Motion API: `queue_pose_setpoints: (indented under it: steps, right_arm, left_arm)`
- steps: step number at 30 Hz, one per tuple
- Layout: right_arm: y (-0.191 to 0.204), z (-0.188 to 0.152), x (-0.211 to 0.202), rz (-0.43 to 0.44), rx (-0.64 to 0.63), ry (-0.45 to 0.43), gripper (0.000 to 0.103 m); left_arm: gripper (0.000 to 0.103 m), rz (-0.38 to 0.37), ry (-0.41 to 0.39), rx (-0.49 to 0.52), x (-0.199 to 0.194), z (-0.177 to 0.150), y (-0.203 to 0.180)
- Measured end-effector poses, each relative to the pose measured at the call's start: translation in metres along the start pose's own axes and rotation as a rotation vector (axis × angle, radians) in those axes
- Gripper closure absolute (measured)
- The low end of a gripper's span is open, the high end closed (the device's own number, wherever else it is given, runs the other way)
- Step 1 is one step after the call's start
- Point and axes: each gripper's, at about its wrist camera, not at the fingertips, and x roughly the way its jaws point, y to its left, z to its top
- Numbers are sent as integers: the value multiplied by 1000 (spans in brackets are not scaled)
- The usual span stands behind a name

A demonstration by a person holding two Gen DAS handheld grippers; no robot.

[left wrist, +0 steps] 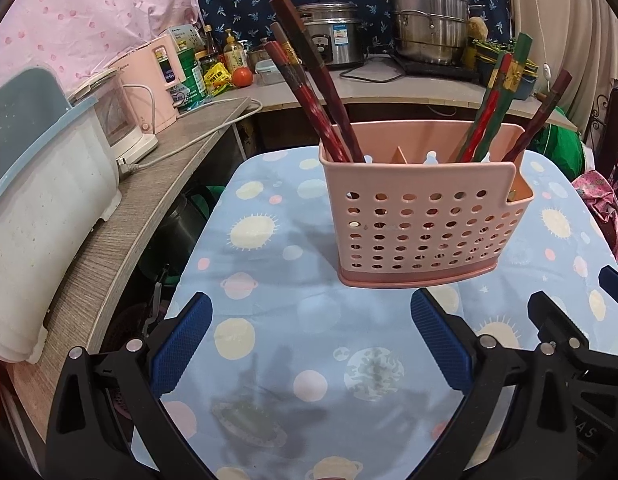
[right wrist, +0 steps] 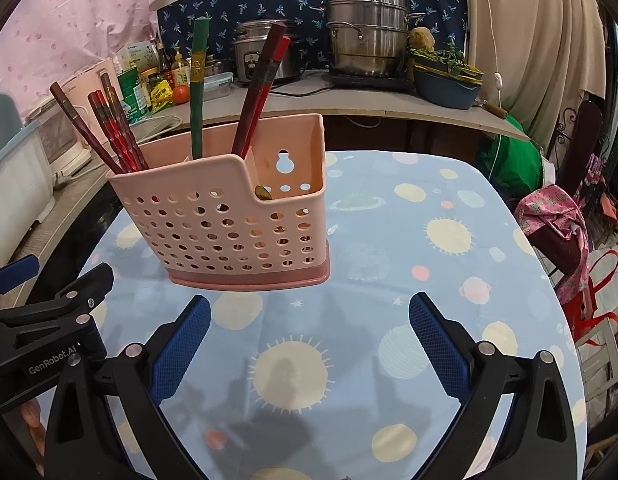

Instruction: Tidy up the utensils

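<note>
Chopsticks stand sorted in a pink holder on the bench, leaning against its dividers. Left gripper and right gripper hover before it, jaws spread wide, holding nothing.

The lower ends of the chopsticks are hidden behind the perforated front wall of the pink utensil holder. Inside its low corner compartment only the tip of a spoon is seen; the rest is concealed. Beside the holder, the right claw is cut off by the frame edge. Labels on the bottles behind the holder cannot be read.
</note>
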Motion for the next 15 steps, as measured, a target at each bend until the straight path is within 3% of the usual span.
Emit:
queue_pose_setpoints:
  steps: [15]
  right_arm:
    - [1, 3, -4, -4, -7, -12, 7]
  left_arm:
    - [8, -11, -25, -25, -1, 2, 4]
